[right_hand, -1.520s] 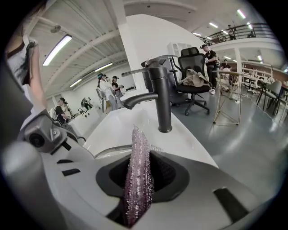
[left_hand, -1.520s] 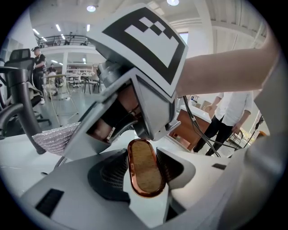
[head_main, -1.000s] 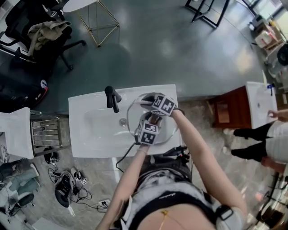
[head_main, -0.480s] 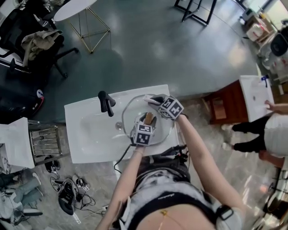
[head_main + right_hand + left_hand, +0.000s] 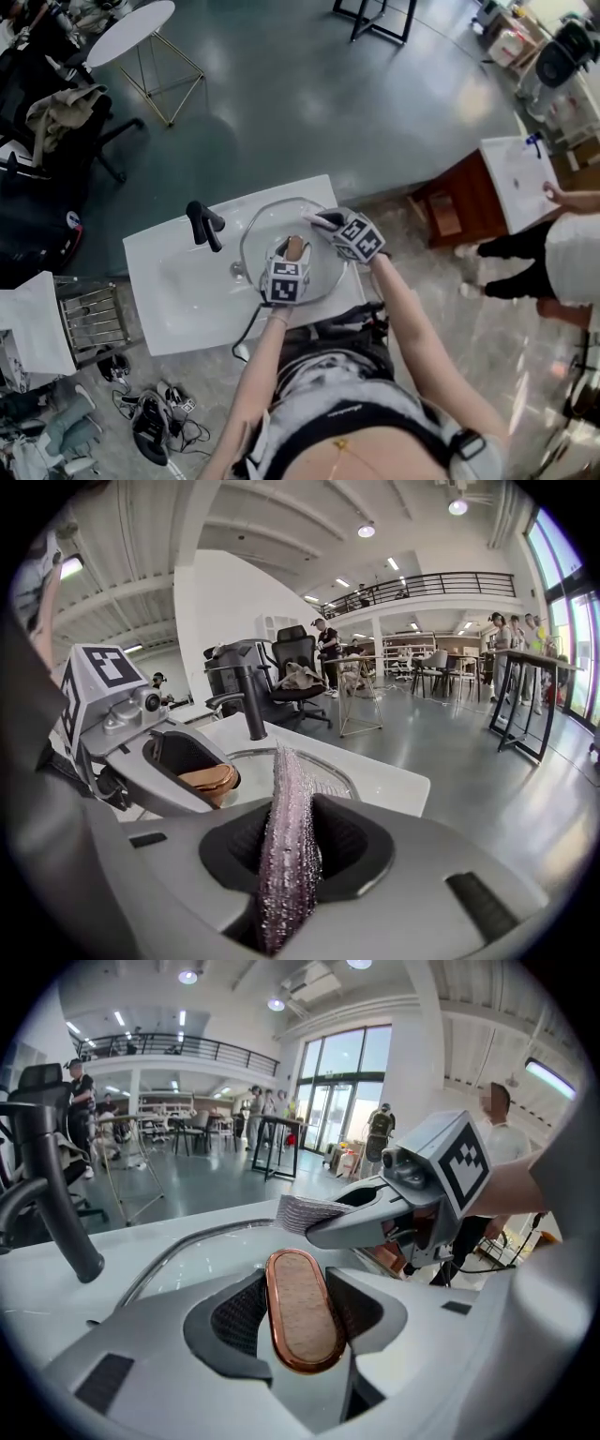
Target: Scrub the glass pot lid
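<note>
Status: left gripper [image 5: 289, 259] is pinching the wooden knob [image 5: 302, 1309] of the glass lid [image 5: 261, 234], jaws pressing both sides of it, and is holding the lid over the right part of the white sink [image 5: 178, 291], just right of the black faucet [image 5: 204, 225]. Right gripper [image 5: 323, 222] is clamping a sparkly scrub pad [image 5: 286, 855] edge-on between its jaws, with the pad sticking out past the tips. It is sitting at the far right part of the lid, near the rim. Whether the pad is actually touching glass here, I cannot tell; the left gripper view is showing it right at the surface. No suds or running water are showing, and the glass is looking clear, so I am not reading any cleaned patch from dirt. Judging by the setup, scrubbing is under way but not provably finished anywhere: the near and left parts of the top, the rim and the underside are looking like what is left.
</note>
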Demonstrator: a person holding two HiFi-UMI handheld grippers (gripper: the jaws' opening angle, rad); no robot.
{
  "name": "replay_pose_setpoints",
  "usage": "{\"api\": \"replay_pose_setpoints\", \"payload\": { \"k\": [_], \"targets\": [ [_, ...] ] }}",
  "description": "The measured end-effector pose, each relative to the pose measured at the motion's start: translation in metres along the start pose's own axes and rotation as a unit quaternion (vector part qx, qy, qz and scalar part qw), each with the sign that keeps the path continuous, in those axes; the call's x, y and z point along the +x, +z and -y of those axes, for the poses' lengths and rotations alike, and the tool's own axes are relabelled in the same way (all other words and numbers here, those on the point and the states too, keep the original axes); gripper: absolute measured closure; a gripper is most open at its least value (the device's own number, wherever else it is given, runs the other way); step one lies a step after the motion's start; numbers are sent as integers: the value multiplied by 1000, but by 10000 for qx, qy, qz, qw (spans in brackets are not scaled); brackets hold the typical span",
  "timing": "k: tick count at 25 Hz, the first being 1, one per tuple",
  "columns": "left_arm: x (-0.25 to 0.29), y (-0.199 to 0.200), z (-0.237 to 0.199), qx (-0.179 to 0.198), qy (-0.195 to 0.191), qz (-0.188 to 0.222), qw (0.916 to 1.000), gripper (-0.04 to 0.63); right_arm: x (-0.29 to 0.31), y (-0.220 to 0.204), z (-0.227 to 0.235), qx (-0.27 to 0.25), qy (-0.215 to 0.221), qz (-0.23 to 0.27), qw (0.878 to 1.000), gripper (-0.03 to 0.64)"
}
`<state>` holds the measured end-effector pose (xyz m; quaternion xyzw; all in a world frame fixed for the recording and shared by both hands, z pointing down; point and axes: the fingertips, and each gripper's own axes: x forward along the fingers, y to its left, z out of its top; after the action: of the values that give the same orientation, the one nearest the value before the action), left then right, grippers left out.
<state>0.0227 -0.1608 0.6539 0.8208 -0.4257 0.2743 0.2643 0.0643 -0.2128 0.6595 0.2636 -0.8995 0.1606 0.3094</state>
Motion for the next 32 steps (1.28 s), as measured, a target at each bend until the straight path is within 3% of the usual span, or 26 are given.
{"api": "replay_pose_setpoints", "payload": {
  "k": [11,32],
  "targets": [
    [0,1,-1,-12,13,11,10000,394,-27,-27,-14,242,-343,291,9987,523],
    [0,3,4,33,66,20,10000,394,-3,7,-10,-301,-187,-266,9990,523]
  ]
}}
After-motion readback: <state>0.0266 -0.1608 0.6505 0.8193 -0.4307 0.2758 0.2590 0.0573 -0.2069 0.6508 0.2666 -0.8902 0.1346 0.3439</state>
